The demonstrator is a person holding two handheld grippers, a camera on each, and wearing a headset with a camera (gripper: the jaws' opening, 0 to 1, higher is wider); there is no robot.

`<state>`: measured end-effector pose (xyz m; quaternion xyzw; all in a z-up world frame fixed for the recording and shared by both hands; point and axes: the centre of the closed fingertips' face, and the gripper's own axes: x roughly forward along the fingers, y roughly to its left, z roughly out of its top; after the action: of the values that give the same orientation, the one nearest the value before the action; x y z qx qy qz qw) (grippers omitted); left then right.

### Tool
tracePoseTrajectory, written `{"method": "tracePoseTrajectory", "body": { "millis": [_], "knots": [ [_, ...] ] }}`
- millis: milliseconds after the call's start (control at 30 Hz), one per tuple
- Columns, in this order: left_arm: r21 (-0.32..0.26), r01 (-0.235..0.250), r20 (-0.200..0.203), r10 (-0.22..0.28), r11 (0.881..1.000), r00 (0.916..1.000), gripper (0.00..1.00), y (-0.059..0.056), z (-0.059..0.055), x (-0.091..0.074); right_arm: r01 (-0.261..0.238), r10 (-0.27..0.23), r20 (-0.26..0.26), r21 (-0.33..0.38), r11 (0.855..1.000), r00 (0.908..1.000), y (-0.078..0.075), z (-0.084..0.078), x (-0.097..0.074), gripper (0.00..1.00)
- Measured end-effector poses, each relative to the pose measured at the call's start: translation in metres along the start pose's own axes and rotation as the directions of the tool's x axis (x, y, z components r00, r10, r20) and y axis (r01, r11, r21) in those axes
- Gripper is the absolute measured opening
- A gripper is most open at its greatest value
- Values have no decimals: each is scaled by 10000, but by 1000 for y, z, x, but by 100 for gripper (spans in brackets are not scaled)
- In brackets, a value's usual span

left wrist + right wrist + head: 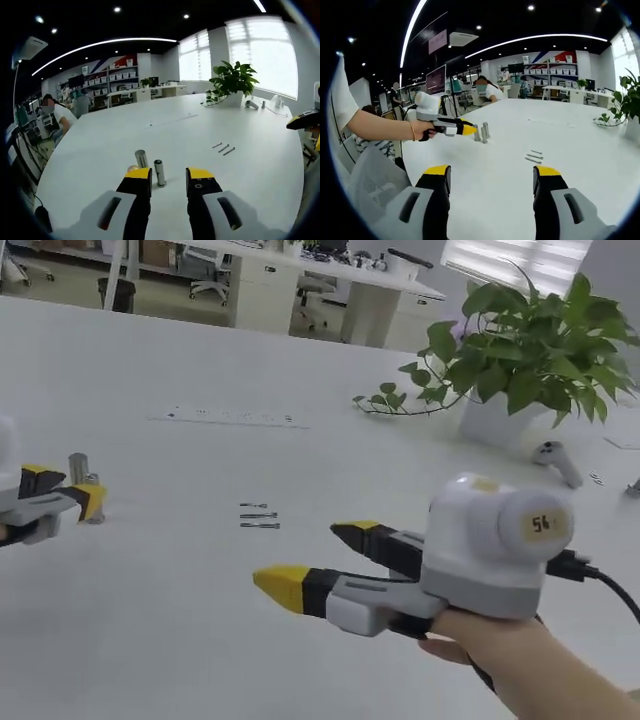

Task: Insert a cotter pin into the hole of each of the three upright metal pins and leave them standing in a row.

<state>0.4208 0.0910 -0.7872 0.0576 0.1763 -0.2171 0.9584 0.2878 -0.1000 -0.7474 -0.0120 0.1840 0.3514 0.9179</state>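
A round yellow sticker (541, 524) sat on the white housing of the right gripper (300, 555), at four o'clock in the head view. Its dark digits looked like "54", the second one blurred. Print on the white strip (228, 418) at eleven o'clock was too small to read.

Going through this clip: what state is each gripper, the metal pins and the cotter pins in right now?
Left gripper: open, empty, jaws just short of the metal pins.
Right gripper: open, empty.
Metal pins: standing upright, no cotter pin in them.
Cotter pins: three, lying flat side by side, not inserted.
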Motion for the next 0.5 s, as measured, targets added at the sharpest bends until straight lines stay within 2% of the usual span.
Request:
{"method": "tracePoseTrajectory", "body": {
  "millis": [167,400,500],
  "knots": [
    [-165,-322,-305,316,9993,9990,25,4,-10,15,41,-42,-81,-93,9999,10000,-4,-3,0,69],
    [-435,-565,-373,549,9975,9978,22,11,-16,31,168,-168,-89,-2,9999,9998,-9,-5,0,69],
    [-741,-608,-417,578,9954,9975,18,13,-20,38,177,-177,-93,47,9998,9998,-10,-6,0,69]
  ]
}}
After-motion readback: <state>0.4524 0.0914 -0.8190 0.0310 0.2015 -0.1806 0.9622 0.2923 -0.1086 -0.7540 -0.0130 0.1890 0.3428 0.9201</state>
